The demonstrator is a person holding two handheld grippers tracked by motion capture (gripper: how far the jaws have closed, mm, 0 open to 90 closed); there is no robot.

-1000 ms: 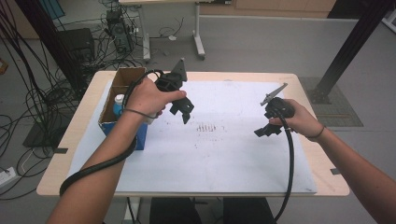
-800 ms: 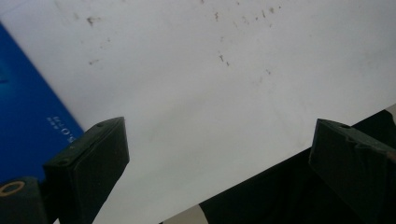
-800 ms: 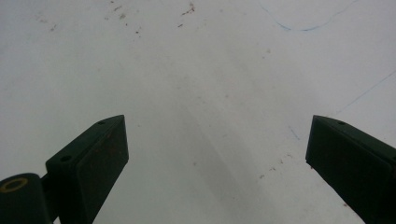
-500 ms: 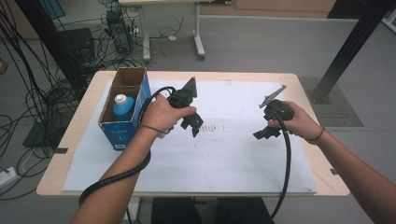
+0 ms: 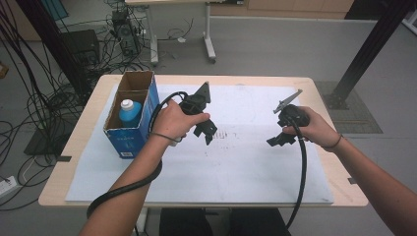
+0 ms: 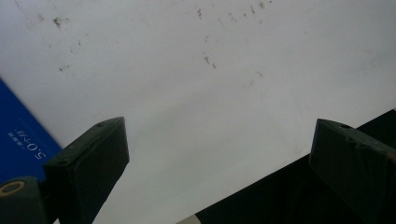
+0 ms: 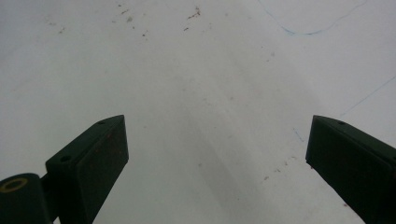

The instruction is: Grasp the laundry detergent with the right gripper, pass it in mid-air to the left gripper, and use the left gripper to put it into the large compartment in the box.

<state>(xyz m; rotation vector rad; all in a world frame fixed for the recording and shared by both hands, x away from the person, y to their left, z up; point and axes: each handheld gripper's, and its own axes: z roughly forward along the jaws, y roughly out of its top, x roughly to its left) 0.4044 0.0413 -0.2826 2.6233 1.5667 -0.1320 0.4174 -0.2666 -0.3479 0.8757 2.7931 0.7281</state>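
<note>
- Two tongs hang above the surface, each held in one of the person's hands, neither gripping anything.
- Left tongs [image 5: 205, 129]: the jaws stand wide apart in the left gripper view [image 6: 219, 154], with bare white sheet between them; they hover over the sheet just beside the blue box, toward the surface's far left.
- Right tongs [image 5: 276, 141]: the jaws are likewise spread wide in the right gripper view [image 7: 217, 154], nothing between them but the white sheet; they hover over the right half of the sheet, well apart from the left tongs.
- Left hand [image 5: 175, 121] wraps the left tongs' handle; a black cable loops from it back along the forearm toward the near edge.
- Right hand [image 5: 313, 129] holds the right tongs, a cable dropping from it over the near edge.
- Blue box [image 5: 130, 132]: an open-topped carton standing upright near the far left corner, partly on the sheet; a corner of its blue side shows at the left edge of the left gripper view [image 6: 21, 140].
- Bottle [image 5: 130, 112]: blue with a white cap, upright inside the box.
- White sheet [image 5: 236, 172]: covers most of the surface [image 5: 78, 142], with faint specks and pen marks near its middle.
</note>
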